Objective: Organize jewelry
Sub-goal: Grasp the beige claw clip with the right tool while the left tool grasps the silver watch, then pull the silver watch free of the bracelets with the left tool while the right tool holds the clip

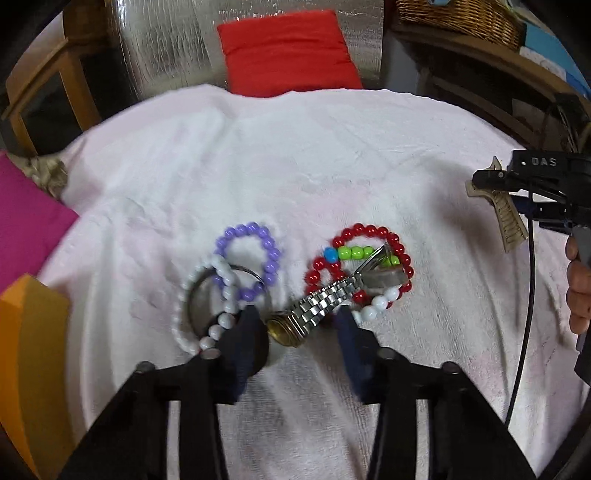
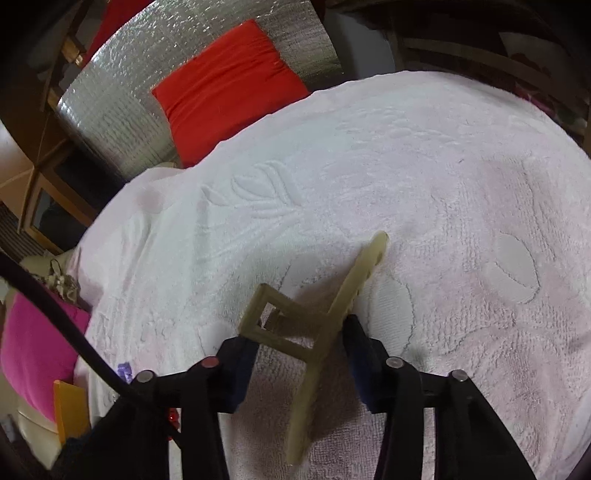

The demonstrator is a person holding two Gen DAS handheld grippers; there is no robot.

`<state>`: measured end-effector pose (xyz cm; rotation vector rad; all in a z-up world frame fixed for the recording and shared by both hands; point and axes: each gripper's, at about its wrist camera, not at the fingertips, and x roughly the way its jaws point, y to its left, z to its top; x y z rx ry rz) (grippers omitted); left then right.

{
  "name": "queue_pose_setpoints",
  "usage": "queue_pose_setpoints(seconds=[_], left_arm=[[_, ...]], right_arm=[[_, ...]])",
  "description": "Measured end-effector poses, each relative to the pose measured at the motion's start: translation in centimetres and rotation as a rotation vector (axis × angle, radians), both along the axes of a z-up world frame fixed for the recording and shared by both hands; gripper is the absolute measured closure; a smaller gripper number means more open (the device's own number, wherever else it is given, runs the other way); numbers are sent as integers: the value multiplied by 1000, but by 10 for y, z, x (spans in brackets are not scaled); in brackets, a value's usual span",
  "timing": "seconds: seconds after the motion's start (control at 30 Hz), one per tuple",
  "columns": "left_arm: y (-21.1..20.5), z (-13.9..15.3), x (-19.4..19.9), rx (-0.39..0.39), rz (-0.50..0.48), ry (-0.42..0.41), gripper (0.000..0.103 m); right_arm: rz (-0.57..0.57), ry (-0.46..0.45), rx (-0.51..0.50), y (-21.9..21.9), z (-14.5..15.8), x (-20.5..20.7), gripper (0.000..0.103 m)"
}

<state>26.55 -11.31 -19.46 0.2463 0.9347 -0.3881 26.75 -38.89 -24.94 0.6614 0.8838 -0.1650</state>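
Left wrist view: my left gripper sits low over the towel, and the watch lies right between the fingers, its gold face at the near end and its steel band running up and right. The left finger looks just beside the face; the right one is by the band. I can't tell whether the pads are pressing on it. A white bead bracelet curls by the left finger, looped with a purple one and a metal ring. A red bracelet, with green, blue and white beads, lies under the band's far end. At the right edge I see my right gripper carrying the hair clip, a hand behind it. Red cushion beyond the towel, basket upper right.

Right wrist view: my right gripper is clenched on the hair clip, fingers bearing on either side of it, its long arm tilted up and away above the towel. Pink cloth and an orange box at left, silver sheet behind the red cushion
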Motion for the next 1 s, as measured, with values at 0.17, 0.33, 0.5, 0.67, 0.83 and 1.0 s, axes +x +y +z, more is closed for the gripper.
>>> queue_pose_setpoints(seconds=[0.17, 0.33, 0.5, 0.67, 0.83, 1.0], left_arm=[[1, 4, 0, -58, -46, 38, 91], [2, 8, -19, -102, -97, 58, 94], [21, 17, -27, -162, -79, 74, 95], [34, 28, -25, -167, -41, 34, 82], [24, 16, -8, -97, -66, 1, 59], [12, 2, 5, -84, -138, 42, 59]], right_arm=[[-20, -31, 100, -17, 3, -12, 55], [-34, -68, 172, -20, 13, -21, 55], [-13, -90, 176, -10, 26, -28, 55], [-13, -81, 189, -5, 26, -29, 55], [-17, -53, 194, -3, 17, -25, 55], [-22, -39, 191, -5, 14, -25, 55]])
